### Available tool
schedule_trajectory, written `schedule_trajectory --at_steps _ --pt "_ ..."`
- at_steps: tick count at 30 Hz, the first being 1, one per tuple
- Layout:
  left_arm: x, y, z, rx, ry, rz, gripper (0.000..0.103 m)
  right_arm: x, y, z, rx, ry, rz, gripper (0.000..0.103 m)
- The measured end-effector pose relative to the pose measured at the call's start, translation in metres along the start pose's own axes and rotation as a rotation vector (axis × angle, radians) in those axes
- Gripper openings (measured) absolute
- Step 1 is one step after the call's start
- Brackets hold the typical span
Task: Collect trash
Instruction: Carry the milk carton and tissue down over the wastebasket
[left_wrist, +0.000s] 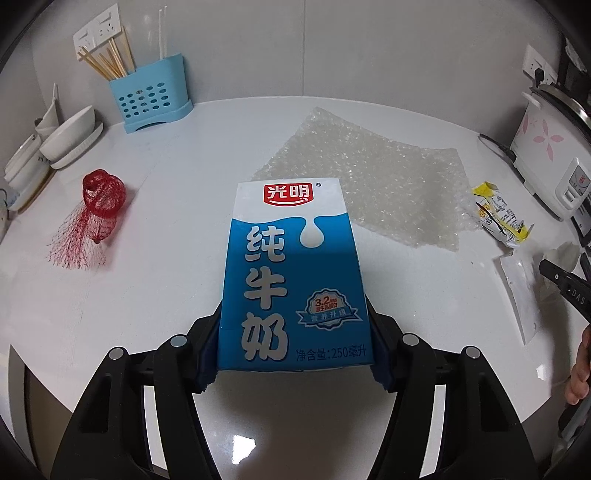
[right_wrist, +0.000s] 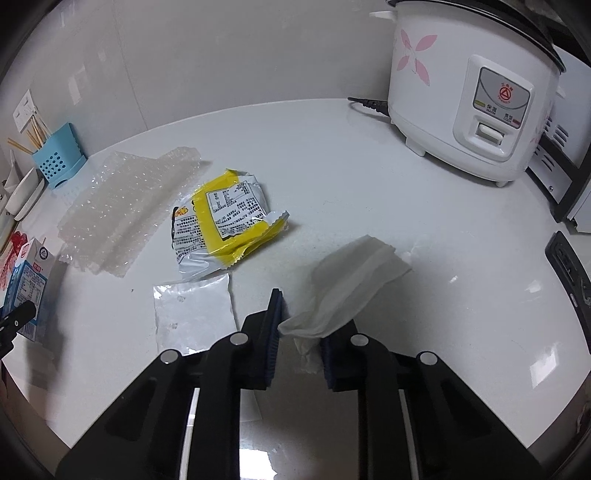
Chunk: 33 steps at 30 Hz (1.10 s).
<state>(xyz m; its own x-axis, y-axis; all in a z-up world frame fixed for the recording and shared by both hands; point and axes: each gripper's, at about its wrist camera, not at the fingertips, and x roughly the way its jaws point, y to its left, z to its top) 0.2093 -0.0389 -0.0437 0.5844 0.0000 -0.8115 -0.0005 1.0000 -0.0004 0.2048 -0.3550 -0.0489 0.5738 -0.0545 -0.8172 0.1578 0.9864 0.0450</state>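
Observation:
My left gripper (left_wrist: 295, 343) is shut on a blue and white milk carton (left_wrist: 291, 273), its pads pressed on both sides; the carton also shows at the left edge of the right wrist view (right_wrist: 27, 284). My right gripper (right_wrist: 299, 325) is open; a white tissue (right_wrist: 354, 280) lies between its fingers and drapes over the right one. Other trash on the white counter: a bubble wrap sheet (left_wrist: 369, 177) (right_wrist: 122, 206), a yellow snack wrapper (right_wrist: 225, 221) (left_wrist: 498, 214), a clear plastic pouch (right_wrist: 194, 314) and a red mesh net (left_wrist: 92, 218).
A blue utensil holder with chopsticks (left_wrist: 151, 99) and white bowls (left_wrist: 70, 136) stand at the back left. A white rice cooker (right_wrist: 476, 96) with its cord stands at the back right, a dark appliance beside it. The counter edge curves close below both grippers.

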Motion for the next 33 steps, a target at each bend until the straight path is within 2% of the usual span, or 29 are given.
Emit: schedule_trajectory --at_steps 16,23,33 --pt "-0.062 -0.001 -0.034 0.009 -0.08 -0.026 0.062 -0.066 0.016 -0.026 -0.024 -0.093 0.015 0.018" --pt "-0.093 -0.011 -0.054 0.022 -0.125 -0.037 0.062 -0.098 0.03 -0.049 -0.054 -0.132 0.033 0.018" --pt "-0.131 -0.014 -0.092 0.029 -0.177 -0.077 0.062 -0.147 0.056 -0.094 -0.097 -0.191 0.111 0.018"
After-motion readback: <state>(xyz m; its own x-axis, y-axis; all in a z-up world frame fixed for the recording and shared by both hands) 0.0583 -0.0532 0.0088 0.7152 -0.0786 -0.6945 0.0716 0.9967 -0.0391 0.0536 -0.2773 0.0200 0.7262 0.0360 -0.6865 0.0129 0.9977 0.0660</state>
